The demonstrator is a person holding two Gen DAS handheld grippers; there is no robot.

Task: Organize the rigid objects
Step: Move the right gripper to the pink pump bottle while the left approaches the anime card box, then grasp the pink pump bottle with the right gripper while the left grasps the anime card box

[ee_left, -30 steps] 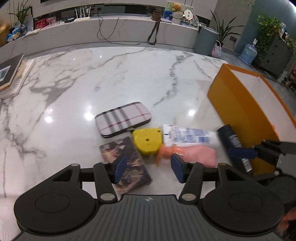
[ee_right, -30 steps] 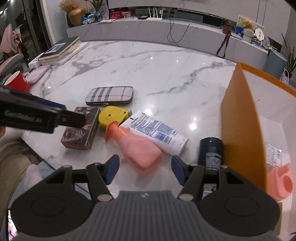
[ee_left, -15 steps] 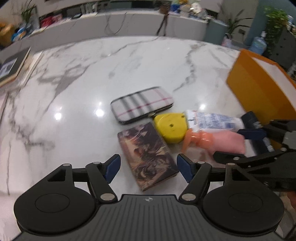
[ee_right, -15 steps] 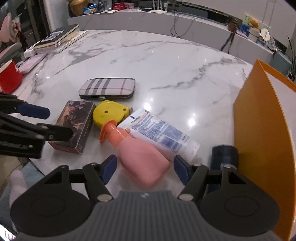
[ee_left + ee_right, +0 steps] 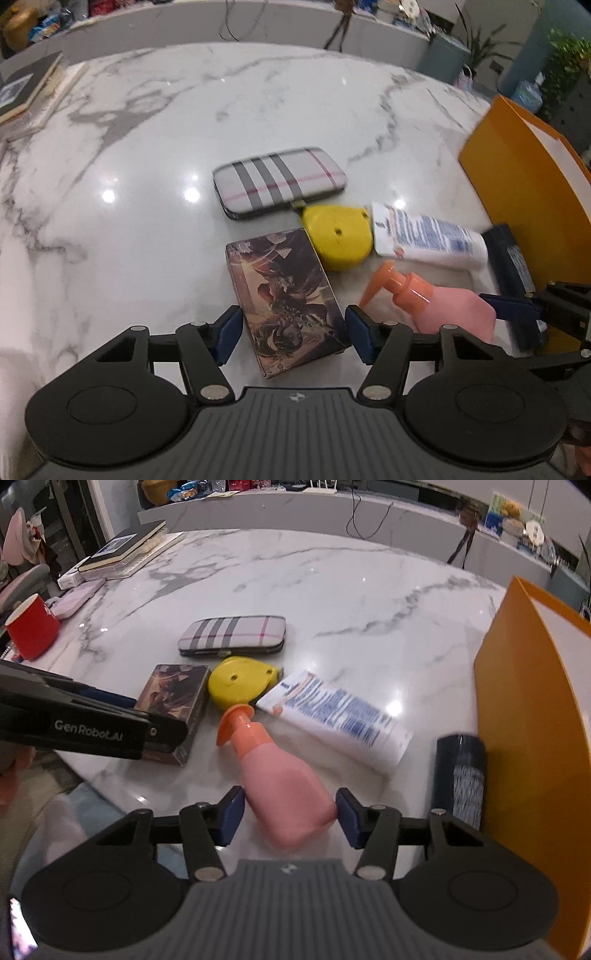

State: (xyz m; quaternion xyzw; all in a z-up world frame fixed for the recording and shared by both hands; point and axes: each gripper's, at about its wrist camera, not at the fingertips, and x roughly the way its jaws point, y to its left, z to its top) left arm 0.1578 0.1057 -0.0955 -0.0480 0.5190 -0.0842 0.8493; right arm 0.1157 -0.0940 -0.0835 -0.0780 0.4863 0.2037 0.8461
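Left hand-held gripper (image 5: 291,338): jaws closing around the picture box (image 5: 286,301), pads not yet touching.
Right hand-held gripper (image 5: 290,818): jaws closing around the pink bottle (image 5: 284,782), lying on the marble surface (image 5: 332,602).

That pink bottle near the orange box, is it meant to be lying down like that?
It looks toppled: the pink bottle lies on its side on the marble table, like the white tube beside it. Nothing has spilled.

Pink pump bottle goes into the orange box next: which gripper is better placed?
Right. The right gripper straddles the pink pump bottle, jaws closing, beside the orange box. The left gripper straddles the card box.
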